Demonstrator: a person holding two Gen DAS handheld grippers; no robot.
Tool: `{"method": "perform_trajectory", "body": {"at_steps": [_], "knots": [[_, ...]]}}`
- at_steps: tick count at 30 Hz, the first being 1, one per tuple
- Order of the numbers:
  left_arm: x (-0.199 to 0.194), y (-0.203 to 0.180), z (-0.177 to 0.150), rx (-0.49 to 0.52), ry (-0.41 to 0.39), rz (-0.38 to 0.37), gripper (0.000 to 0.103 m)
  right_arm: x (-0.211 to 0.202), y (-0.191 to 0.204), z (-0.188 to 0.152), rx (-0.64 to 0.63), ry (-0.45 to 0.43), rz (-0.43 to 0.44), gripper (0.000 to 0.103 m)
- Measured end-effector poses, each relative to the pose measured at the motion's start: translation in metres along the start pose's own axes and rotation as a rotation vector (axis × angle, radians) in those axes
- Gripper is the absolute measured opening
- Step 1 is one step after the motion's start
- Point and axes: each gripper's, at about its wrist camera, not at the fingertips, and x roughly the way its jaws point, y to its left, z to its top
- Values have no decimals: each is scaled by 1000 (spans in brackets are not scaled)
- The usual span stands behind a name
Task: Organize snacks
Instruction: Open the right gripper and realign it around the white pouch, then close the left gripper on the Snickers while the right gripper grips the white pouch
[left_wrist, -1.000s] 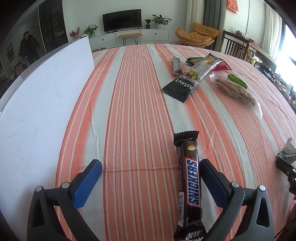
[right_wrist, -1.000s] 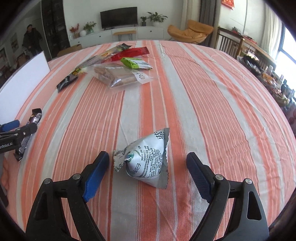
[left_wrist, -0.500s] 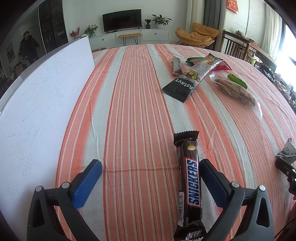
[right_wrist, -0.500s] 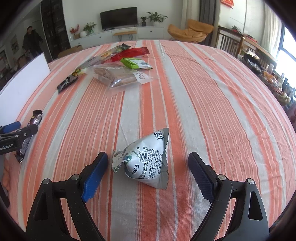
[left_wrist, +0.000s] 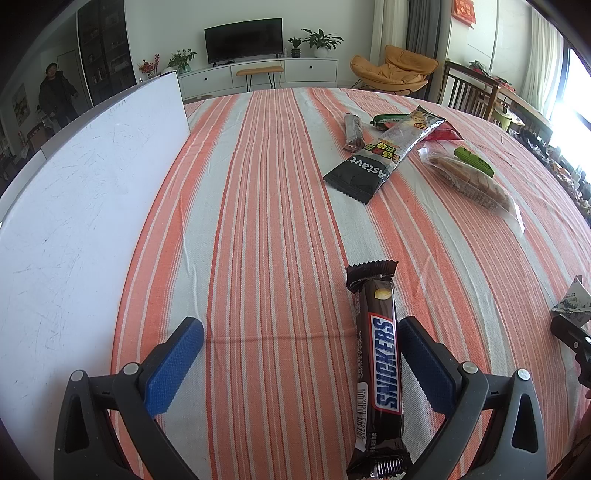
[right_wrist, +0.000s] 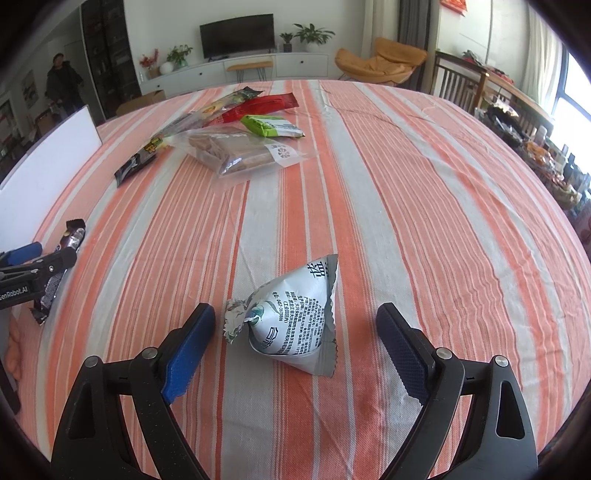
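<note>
A brown Snickers bar (left_wrist: 378, 363) lies lengthwise on the striped cloth, just inside the right finger of my open left gripper (left_wrist: 301, 354). My right gripper (right_wrist: 295, 338) is open too, and a silver pyramid-shaped snack pouch (right_wrist: 291, 321) rests on the cloth between its fingers, touching neither. The right wrist view catches the Snickers bar (right_wrist: 72, 236) and the left gripper (right_wrist: 33, 258) at its left edge. Farther back lies a cluster of snacks: a long black packet (left_wrist: 380, 155), a clear bag of brown biscuits (left_wrist: 469, 181), a green packet (right_wrist: 271, 125) and a red packet (right_wrist: 266, 105).
A white board (left_wrist: 74, 206) stands along the left side of the table. The orange-and-white striped tablecloth (left_wrist: 258, 221) covers the whole table. A person (left_wrist: 55, 94) stands far back left; a TV cabinet, orange chair and wooden chairs are beyond the table.
The right gripper's view has shifted slightly, so the pouch sits a little nearer its left finger. The left gripper and Snickers bar have not moved.
</note>
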Motion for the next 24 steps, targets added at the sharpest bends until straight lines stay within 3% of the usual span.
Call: {"method": "perform_trajectory", "body": {"at_steps": [3,7,11,13,14,15,16,17,19,24], "knots": [[-1,1,-1,-3,4,-5,103,-3,-8,3,34,23,62,92],[-5,-4,-1,55,119,-55,103,-8,-13,10,36,154,118,90],[-5,-12,-1,115,147,-74,101,-11,-5,24,-29,181,97,90],[-10,-13,-2,110,124,-76,89,0,0,30,-51,219,91,89],[-14,-15,-2,118,105,-93,68,8,2,30,-49,242,96,85],[-19,-17,-3,137,88,-100,28,11,1,31,-39,242,79,75],[-22,-19,-4,160,83,-88,18,8,2,32,-50,219,42,46],[-23,-17,-5,157,85,-102,16,7,1,32,-37,222,46,36],[-29,-5,-8,68,91,-214,16,1,-8,32,51,227,121,27],[-58,15,-20,-75,83,-339,16,-32,-6,27,64,172,144,27]]}}
